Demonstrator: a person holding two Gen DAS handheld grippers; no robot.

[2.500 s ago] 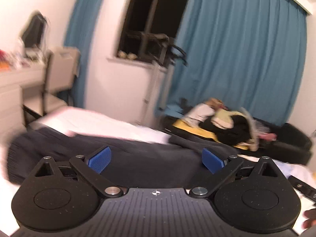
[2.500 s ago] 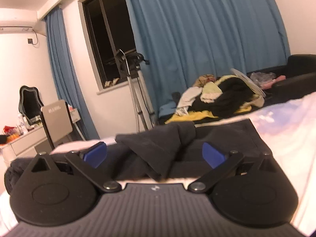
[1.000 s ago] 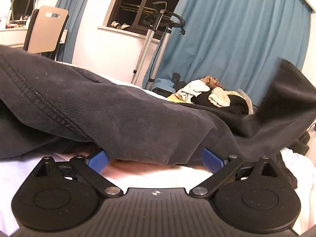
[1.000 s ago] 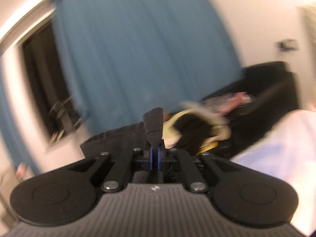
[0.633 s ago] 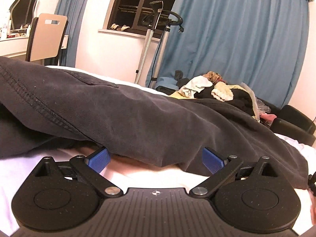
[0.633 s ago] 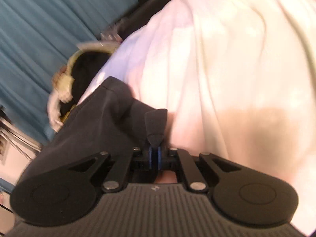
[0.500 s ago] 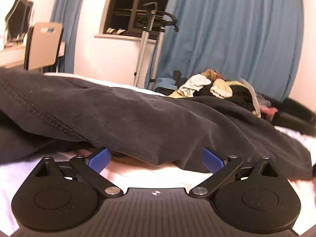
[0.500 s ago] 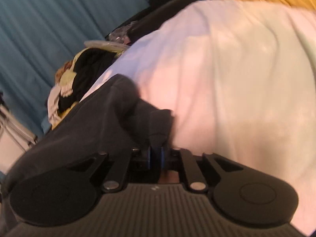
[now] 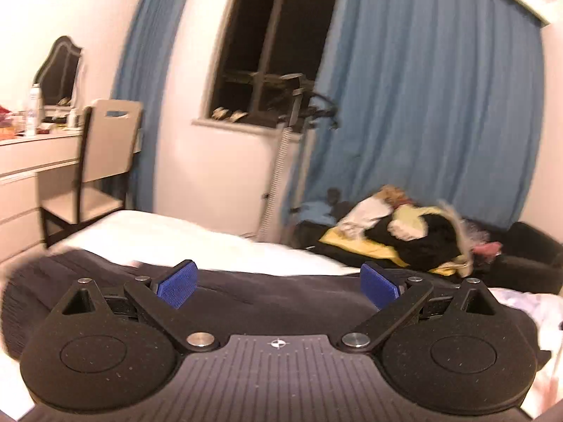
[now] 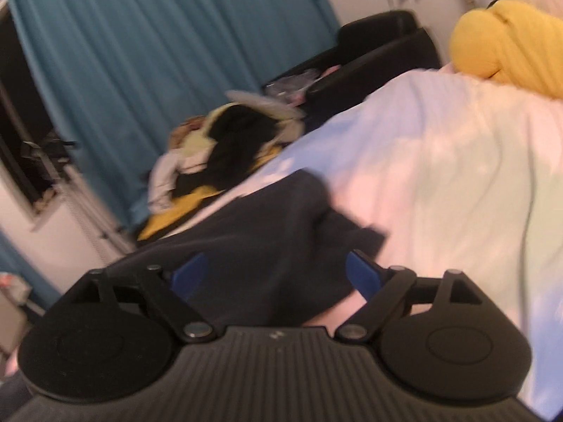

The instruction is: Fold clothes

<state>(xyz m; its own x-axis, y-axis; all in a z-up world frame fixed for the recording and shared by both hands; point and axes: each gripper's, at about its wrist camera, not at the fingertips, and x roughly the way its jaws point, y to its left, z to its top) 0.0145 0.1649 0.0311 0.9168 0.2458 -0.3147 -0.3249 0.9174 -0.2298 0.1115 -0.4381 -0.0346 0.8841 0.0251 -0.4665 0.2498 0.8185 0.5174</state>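
A dark charcoal garment point(image 9: 281, 299) lies spread across the white bed point(image 9: 169, 232), folded over on itself. My left gripper point(image 9: 278, 286) hovers just above it, open, blue pads wide apart with nothing between them. In the right wrist view the same dark garment point(image 10: 278, 232) lies on the pale sheet point(image 10: 457, 183), its corner reaching toward the right. My right gripper point(image 10: 278, 276) stands open over the cloth, which lies loose beneath the blue pads.
A black sofa point(image 9: 527, 249) past the bed carries a heap of mixed clothes point(image 9: 401, 232). A yellow cushion point(image 10: 506, 42) lies at the bed's head. A chair point(image 9: 102, 161) and white dresser point(image 9: 28, 176) stand left, with a stand point(image 9: 285, 161) by the window and blue curtains point(image 9: 422, 123).
My right gripper opened and let go of the garment's corner, which now lies on the sheet. My left gripper rose from bed level and looks down over the flattened garment.
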